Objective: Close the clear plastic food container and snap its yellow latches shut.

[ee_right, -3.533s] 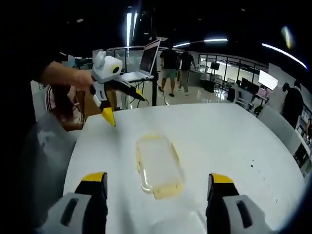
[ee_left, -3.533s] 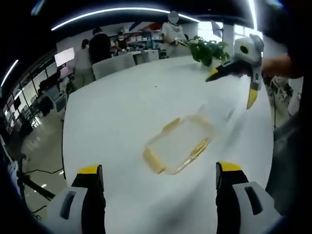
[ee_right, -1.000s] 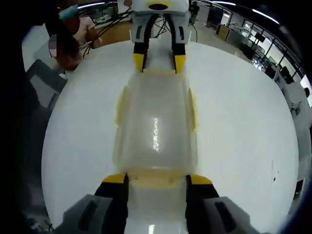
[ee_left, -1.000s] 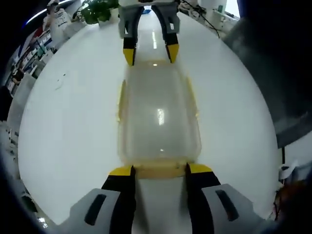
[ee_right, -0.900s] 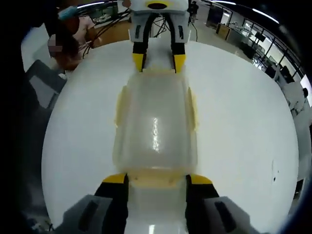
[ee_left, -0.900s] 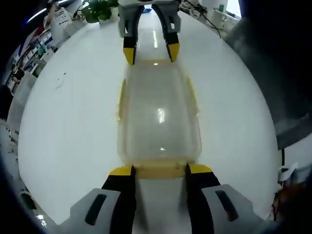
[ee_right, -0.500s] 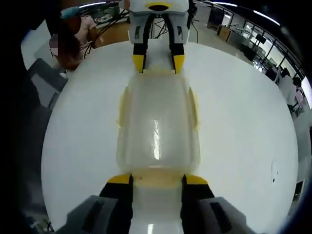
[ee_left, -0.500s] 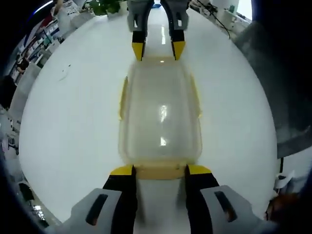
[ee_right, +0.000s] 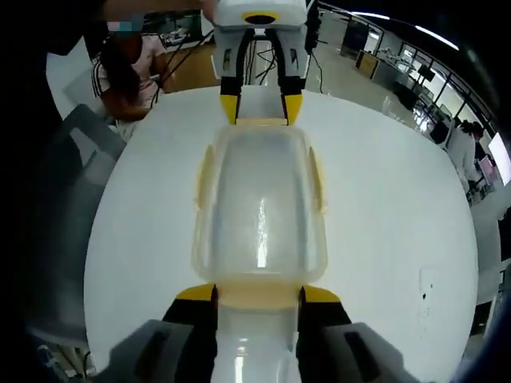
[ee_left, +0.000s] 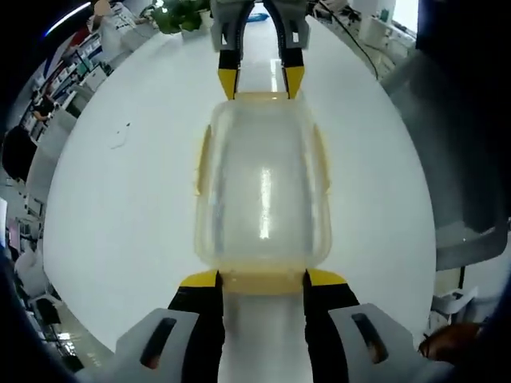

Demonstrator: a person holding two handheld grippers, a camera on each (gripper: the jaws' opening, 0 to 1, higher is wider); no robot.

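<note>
Container (ee_left: 262, 191) now lifted between both grippers.

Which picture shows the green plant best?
The left gripper view: the green plant sits at the far edge of the white table, behind the right gripper. The right gripper view looks the opposite way, toward seated people.

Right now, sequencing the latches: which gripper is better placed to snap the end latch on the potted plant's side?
Right. The right gripper already brackets that end latch of the container, with the plant behind it; the left gripper sits at the opposite end.
</note>
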